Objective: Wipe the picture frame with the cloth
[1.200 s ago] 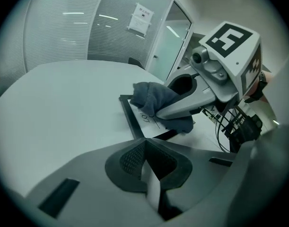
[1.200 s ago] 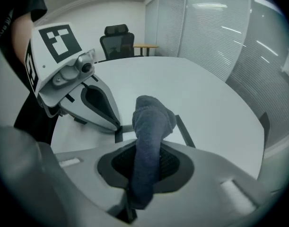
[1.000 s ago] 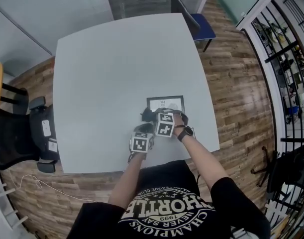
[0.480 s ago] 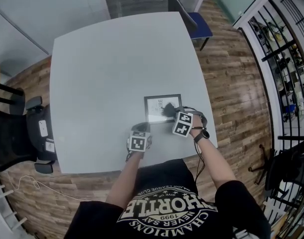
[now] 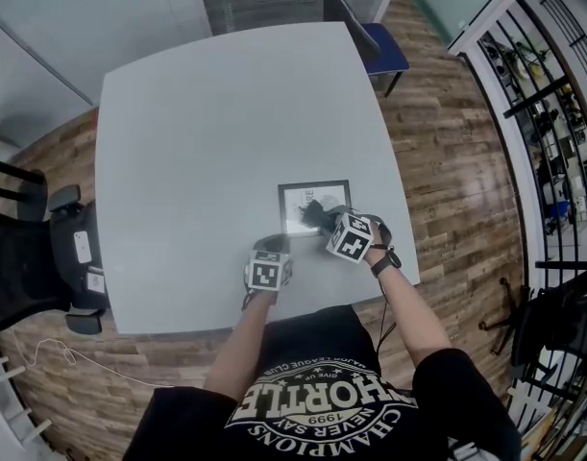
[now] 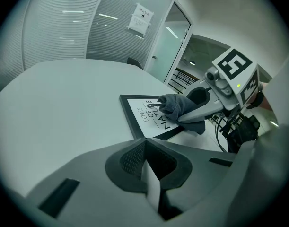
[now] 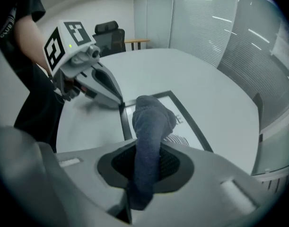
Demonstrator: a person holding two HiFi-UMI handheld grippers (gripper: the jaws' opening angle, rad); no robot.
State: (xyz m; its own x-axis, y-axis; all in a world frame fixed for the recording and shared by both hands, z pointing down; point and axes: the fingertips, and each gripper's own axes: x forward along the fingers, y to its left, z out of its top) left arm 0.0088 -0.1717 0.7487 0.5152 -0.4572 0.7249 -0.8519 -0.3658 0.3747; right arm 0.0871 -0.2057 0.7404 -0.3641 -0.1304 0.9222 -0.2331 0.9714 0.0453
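Cloth [image 7: 148, 136] — dark grey, bunched — is sitting pinched between the jaws of our right claw [image 5: 326, 221], which are clamping it firmly. Its free end is pressing on the glass of the picture frame [image 5: 291, 192]. We are holding our left claw [image 6: 146, 174] just beside the frame's near left corner, its jaws lying together with nothing between them; we cannot tell whether it is touching the frame. The black-edged frame is lying flat close to the near right edge of the desk [image 5: 197, 113], showing a white print with dark lettering. Beyond it the pale desk is stretching away to a blue chair [image 5: 387, 54] standing at its far side.
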